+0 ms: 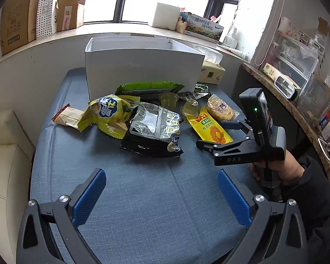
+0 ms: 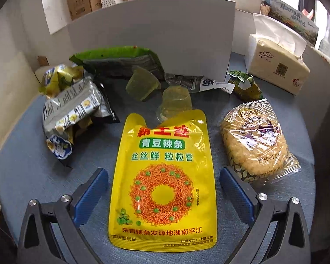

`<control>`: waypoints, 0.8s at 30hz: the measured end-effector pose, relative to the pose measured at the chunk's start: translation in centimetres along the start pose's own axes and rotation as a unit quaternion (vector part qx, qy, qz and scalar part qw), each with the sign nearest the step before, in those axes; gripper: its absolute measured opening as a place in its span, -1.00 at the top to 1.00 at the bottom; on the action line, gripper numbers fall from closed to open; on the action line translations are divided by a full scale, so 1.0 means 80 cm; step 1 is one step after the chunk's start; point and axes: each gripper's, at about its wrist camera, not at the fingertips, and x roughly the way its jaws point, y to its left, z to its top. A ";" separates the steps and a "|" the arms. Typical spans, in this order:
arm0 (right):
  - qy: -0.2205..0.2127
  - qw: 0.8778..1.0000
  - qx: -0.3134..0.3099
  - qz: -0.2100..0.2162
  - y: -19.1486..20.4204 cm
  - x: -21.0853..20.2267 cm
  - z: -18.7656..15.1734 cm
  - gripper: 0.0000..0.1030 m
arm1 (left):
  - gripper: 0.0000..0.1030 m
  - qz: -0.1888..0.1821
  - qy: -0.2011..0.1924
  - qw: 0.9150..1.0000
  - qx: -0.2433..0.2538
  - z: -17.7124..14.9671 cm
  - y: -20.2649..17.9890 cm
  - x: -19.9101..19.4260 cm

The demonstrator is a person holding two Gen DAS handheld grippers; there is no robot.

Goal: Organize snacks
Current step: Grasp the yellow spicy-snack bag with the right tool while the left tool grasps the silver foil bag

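Straddling the yellow pouch, the right gripper stands wide open, pads clear of it. Lying flat near the tabletop's right edge, it looks light, floppy, slick; pinch its near end. Left gripper wide, empty.

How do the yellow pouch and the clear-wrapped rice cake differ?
The yellow pouch is opaque, flat and printed with a ring of orange strips; the rice cake sits in a clear wrapper, thick and rounded. The pouch lies between the open right gripper's fingers; the rice cake lies just outside its right-hand finger. Both lie flat and sealed on the blue cloth.
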 end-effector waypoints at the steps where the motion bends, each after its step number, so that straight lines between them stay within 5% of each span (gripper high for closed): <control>1: -0.005 1.000 0.007 0.006 0.001 -0.003 0.000 -0.75 | -1.00 0.001 0.000 1.000 0.000 0.000 0.000 0.001; 3: -0.013 1.000 0.013 0.008 0.000 -0.010 -0.002 -0.39 | -1.00 0.000 0.002 1.000 -0.003 0.000 0.001 0.003; 4: -0.017 1.000 0.015 0.003 -0.003 -0.013 -0.002 -0.05 | -1.00 0.001 0.004 1.000 -0.004 0.000 0.002 0.005; 7: -0.022 0.998 0.045 0.031 -0.013 -0.019 -0.007 0.23 | -1.00 0.003 0.012 1.000 -0.008 0.003 0.005 0.016; 17: -0.104 0.992 0.059 0.040 -0.020 -0.103 -0.037 0.34 | -1.00 0.033 0.042 0.998 0.043 0.043 -0.018 0.083; 24: -0.146 0.984 0.082 0.056 -0.031 -0.153 -0.053 0.34 | -1.00 0.066 0.100 0.991 0.055 0.068 -0.011 0.163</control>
